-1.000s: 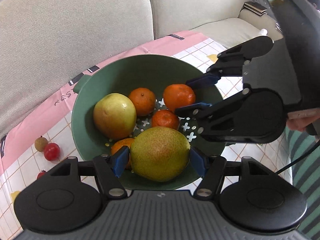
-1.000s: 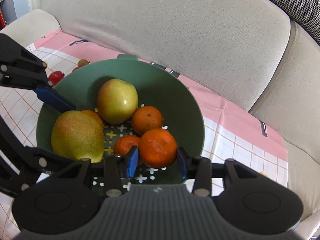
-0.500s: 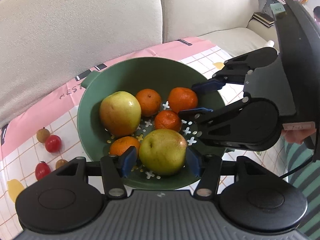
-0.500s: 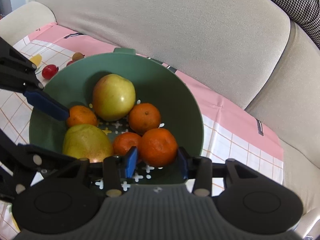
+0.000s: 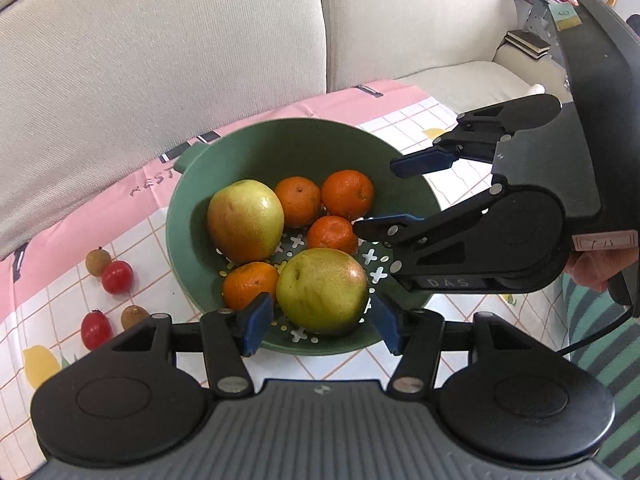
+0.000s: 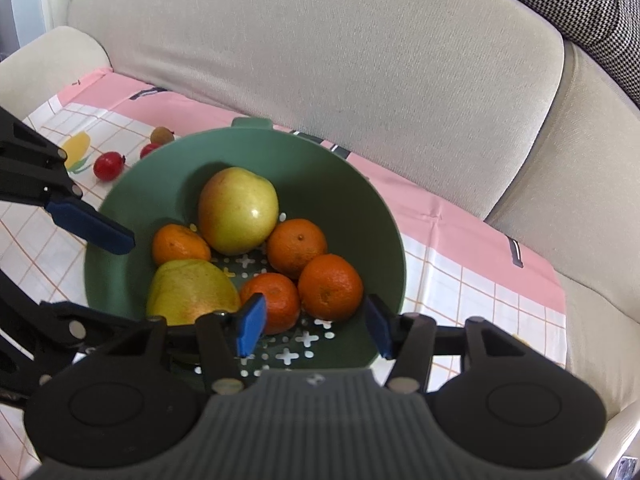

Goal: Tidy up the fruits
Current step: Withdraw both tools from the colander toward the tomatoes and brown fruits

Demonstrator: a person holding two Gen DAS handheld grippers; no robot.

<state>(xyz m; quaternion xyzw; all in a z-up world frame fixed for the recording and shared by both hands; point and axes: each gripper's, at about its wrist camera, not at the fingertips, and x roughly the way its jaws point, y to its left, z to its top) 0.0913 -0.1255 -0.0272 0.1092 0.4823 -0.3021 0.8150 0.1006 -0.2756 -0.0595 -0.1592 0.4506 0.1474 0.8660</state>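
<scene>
Fruit sat in the colander (image 5: 188, 216). Your left gripper (image 5: 320, 322) stood open around the pear (image 5: 322, 290), pads clear. Your right gripper (image 6: 312, 326) was opening, its mandarin (image 6: 330, 286) released just ahead, nothing pinched.

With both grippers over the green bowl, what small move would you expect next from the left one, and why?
Probably lift the left gripper up and away toward the small fruit on the cloth: the pear sits in the green bowl between its pads with gaps either side, while a cherry tomato lies outside.
</scene>
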